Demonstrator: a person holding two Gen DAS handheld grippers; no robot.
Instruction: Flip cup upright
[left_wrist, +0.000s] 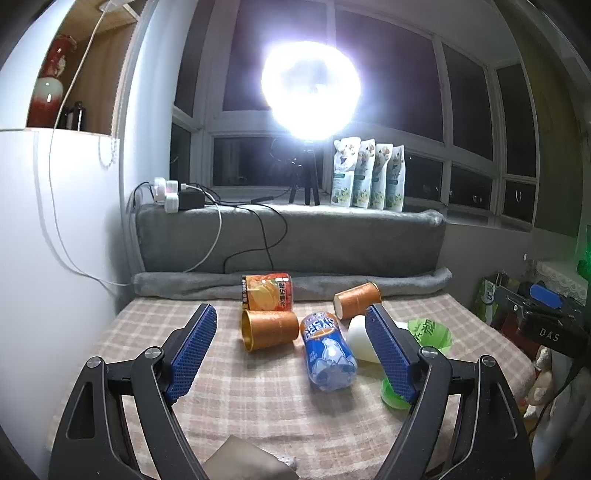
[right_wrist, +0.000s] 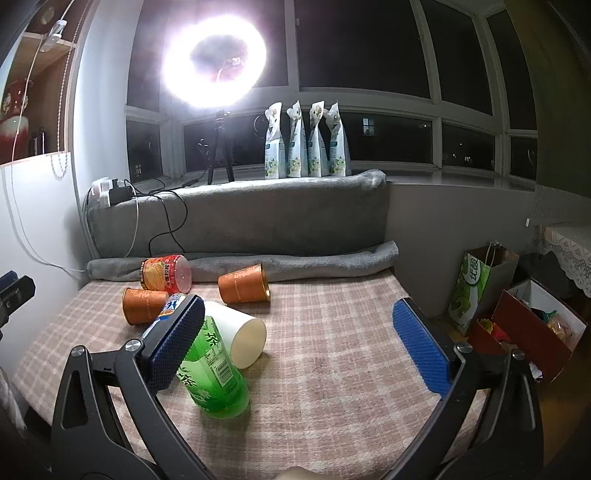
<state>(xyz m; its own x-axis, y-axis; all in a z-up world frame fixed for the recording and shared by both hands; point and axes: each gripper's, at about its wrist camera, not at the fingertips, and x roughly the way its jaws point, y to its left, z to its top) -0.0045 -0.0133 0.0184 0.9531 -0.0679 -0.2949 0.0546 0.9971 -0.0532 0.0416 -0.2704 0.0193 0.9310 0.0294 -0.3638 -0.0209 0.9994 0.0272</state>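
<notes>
Both grippers are spread wide, holding nothing. The white cup (right_wrist: 243, 338) lies on its side mid-bench (right_wrist: 332, 369), touching the green bottle (right_wrist: 214, 376), with the blue can (left_wrist: 328, 354) just beside it. Two orange cups (right_wrist: 243, 284) lie near the grey blanket roll (right_wrist: 314, 262). The right half of the plaid is open out to the edge.

Ahead of my two tools, I count on the checked tabletop (right_wrist: 332, 350):

- Orange paper cups, lying on their sides: two, the nearer one (left_wrist: 269, 329) and the farther one (left_wrist: 357, 300).
- White cup (right_wrist: 242, 332), on its side: one.
- Drink bottles, lying down: three, the orange-labelled bottle (left_wrist: 267, 291) farthest off, the blue bottle (left_wrist: 328, 350) between my left tool's pads, the green bottle (right_wrist: 214, 373) just beside my right tool's left pad.
- Standing pouches (right_wrist: 306, 142) on the sill beyond: four.
</notes>
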